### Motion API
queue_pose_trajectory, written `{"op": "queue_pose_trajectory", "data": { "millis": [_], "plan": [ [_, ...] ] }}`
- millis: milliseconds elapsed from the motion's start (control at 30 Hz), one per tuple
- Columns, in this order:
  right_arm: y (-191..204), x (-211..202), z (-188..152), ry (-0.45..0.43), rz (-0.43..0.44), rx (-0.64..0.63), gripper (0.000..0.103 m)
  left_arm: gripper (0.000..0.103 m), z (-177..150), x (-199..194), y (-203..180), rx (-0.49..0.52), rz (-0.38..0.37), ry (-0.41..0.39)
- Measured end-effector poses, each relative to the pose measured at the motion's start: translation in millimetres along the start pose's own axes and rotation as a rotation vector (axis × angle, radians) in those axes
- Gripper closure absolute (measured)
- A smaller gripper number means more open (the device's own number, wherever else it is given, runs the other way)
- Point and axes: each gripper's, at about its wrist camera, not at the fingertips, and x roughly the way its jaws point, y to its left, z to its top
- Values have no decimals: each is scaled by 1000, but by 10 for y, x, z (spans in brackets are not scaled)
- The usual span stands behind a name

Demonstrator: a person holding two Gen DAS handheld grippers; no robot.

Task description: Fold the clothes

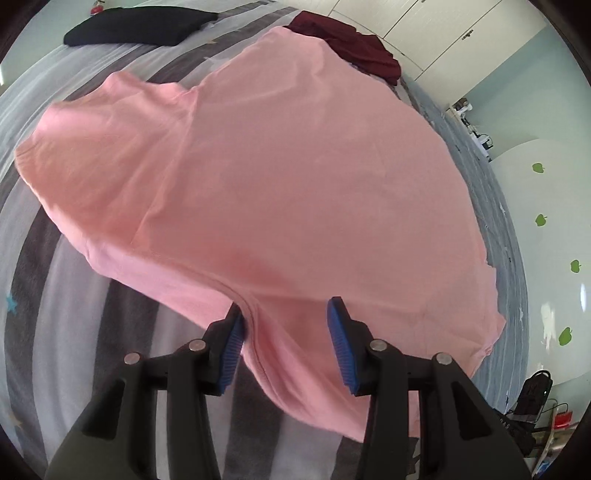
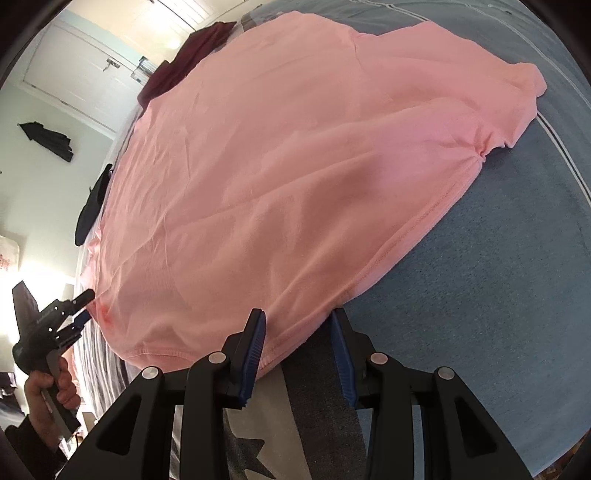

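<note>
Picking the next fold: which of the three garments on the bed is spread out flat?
The pink T-shirt, spread wide between both tongs. The black garment and the maroon garment lie bunched at the far end.

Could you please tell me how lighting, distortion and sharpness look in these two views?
Left wrist: strong fisheye bending, the pink shirt evenly lit, its far edges slightly soft. Right wrist: blown-out glare at the left edge behind the left gripper; the shirt stays sharp.

We note striped grey-and-white bedcover point(image 1: 74, 295), pale blue star point(image 1: 11, 303) printed near its left edge. White wardrobe doors point(image 1: 436, 33) stand beyond bed. Green apple stickers point(image 1: 541, 220) dot pale wall at right. We see white door point(image 2: 74, 74), dark garment hanging point(image 2: 48, 142) on wall beside it.
</note>
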Motion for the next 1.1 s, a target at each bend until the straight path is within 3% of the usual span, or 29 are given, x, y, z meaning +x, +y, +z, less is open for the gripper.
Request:
{"op": "queue_pose_trajectory", "data": {
  "millis": [100,200,333,533,733,767,833,900,933,1100],
  "plan": [
    [47,-6,52,-9,23,-6,69,63,129,2,-116,12,-19,-11],
    [78,-22,58,-13,35,-20,69,63,61,-143,-82,-14,-26,-27],
    [77,13,25,9,32,-34,69,63,-235,-254,138,-51,16,16],
    [53,78,-115,58,38,-25,69,63,-732,-136,269,-100,16,126],
    [144,192,-144,68,63,-39,69,63,-655,55,90,-61,-30,90],
    [163,209,-127,63,74,-37,69,64,-610,73,49,-50,-43,80],
    [217,255,-91,58,81,-37,72,87,-533,96,-34,-21,-58,72],
    [255,279,-68,57,78,-44,95,95,-492,47,-52,-20,-62,61],
    [266,267,-62,53,79,-44,96,99,-479,3,-49,-24,-65,55],
    [296,114,-96,42,88,-56,100,99,-690,-366,55,-72,-56,70]
  ]
}}
